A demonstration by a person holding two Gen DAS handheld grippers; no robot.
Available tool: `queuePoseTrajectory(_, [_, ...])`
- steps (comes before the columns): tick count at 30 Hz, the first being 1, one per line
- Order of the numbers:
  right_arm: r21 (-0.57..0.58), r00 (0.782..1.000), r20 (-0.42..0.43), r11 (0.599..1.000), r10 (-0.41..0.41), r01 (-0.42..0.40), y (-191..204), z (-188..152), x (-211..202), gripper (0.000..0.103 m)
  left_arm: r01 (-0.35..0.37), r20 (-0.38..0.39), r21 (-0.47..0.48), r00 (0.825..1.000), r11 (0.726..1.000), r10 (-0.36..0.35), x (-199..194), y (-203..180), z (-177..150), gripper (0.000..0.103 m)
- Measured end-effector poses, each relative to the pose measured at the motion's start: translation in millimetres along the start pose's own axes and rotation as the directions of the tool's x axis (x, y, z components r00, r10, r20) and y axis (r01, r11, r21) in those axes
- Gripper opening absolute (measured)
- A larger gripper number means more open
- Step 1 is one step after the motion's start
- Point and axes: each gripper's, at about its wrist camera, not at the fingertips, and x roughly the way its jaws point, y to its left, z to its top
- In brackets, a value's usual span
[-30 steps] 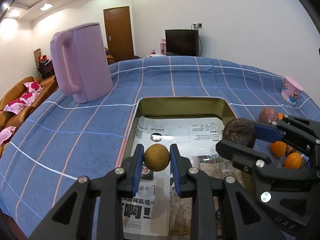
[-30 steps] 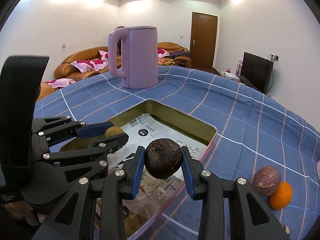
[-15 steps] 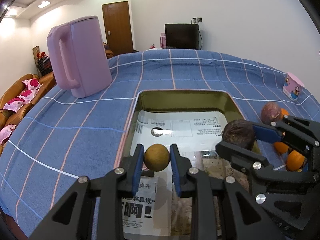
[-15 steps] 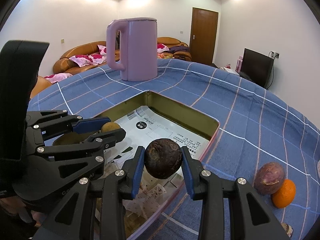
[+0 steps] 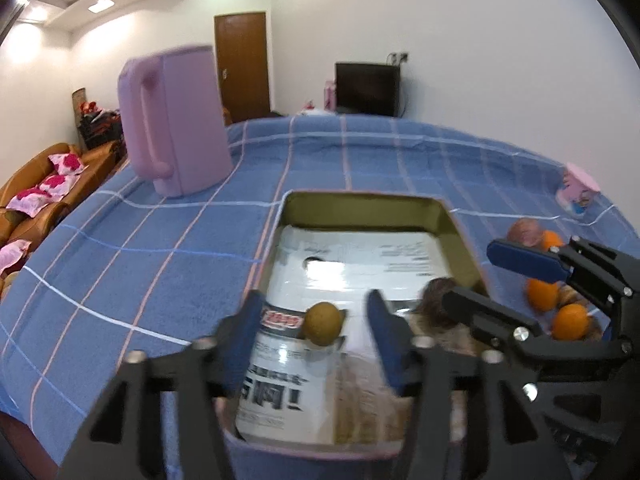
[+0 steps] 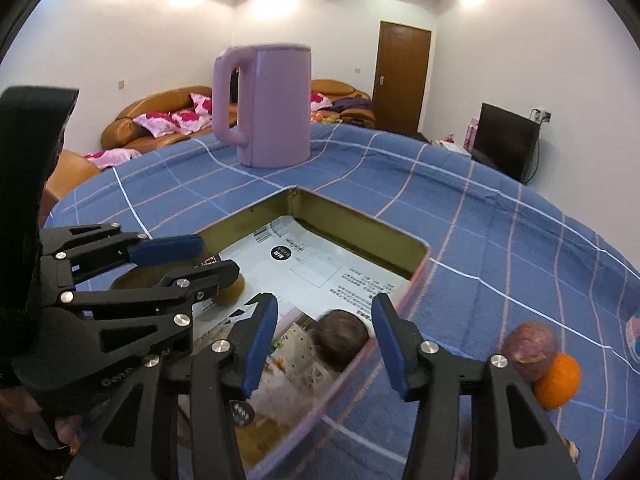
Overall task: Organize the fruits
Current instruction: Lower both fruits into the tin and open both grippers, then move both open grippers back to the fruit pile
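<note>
Kettle: pink kettle stands upper left in the left wrist view, on the blue checked cloth.
Left gripper: left gripper, lower centre, has just been opening; its blue pads stand clear of the small brown fruit, which lies between them.
Tin: open metal tin, centre, lined with printed paper; the brown fruit lies in it.
Right gripper: right gripper, lower centre of the right wrist view, jaws just opened, apart from the dark purple fruit lying in the tin by its near wall.
Loose fruit: a purple fruit touching an orange, lower right on the cloth.
</note>
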Motion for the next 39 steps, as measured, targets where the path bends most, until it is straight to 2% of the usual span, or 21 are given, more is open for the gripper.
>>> queuePoseTrajectory(1, [0.006,1.000,0.006,1.000,-0.008,0.008,-3,-3,-6,0.053,-0.001,0.017,0.003,1.000,1.000,0.001,-6,-3,-1,0.073])
queuePoseTrajectory(6, [0.063,0.995,0.030,0.994,-0.096,0.094,-32,-29,-52,0.055,0.059,0.065,0.047,0.996,0.997,-0.062,-31,-33,-7,0.074])
queuePoseTrajectory(12, [0.159,0.974,0.010,0.962,-0.226,0.222,-74,-74,-98,0.056,0.118,0.059,0.101,0.990,0.988,-0.125,-40,-71,-16,0.074])
queuePoseTrajectory(15, [0.191,0.967,-0.028,0.948,-0.255,0.255,-89,-89,-103,0.056,0.135,0.050,0.133,0.988,0.982,-0.143,-41,-90,-21,0.074])
queuePoseTrajectory(18, [0.202,0.968,-0.058,0.946,-0.246,0.252,-95,-100,-102,0.056,0.148,0.037,0.154,0.987,0.977,-0.156,-40,-104,-24,0.074])
queuePoseTrajectory(28, [0.203,0.975,-0.129,0.957,-0.182,0.206,-96,-105,-83,0.056,0.161,0.008,0.185,0.986,0.969,-0.165,-36,-123,-31,0.074])
queuePoseTrajectory(33, [0.232,0.979,-0.173,0.961,-0.110,0.149,-102,-107,-74,0.055,0.165,0.009,0.194,0.985,0.967,-0.170,-38,-128,-34,0.074])
queuePoseTrajectory(36, [0.232,0.980,-0.170,0.962,-0.107,0.145,-102,-109,-77,0.048,0.169,0.011,0.195,0.985,0.966,-0.174,-40,-128,-34,0.074])
queuePoseTrajectory(37, [0.235,0.980,-0.170,0.961,-0.105,0.144,-101,-110,-77,0.040,0.170,0.014,0.194,0.984,0.966,-0.176,-41,-129,-34,0.074])
queuePoseTrajectory(39, [0.246,0.980,-0.165,0.957,-0.113,0.152,-103,-110,-79,0.039,0.172,0.016,0.198,0.984,0.965,-0.178,-43,-130,-34,0.074])
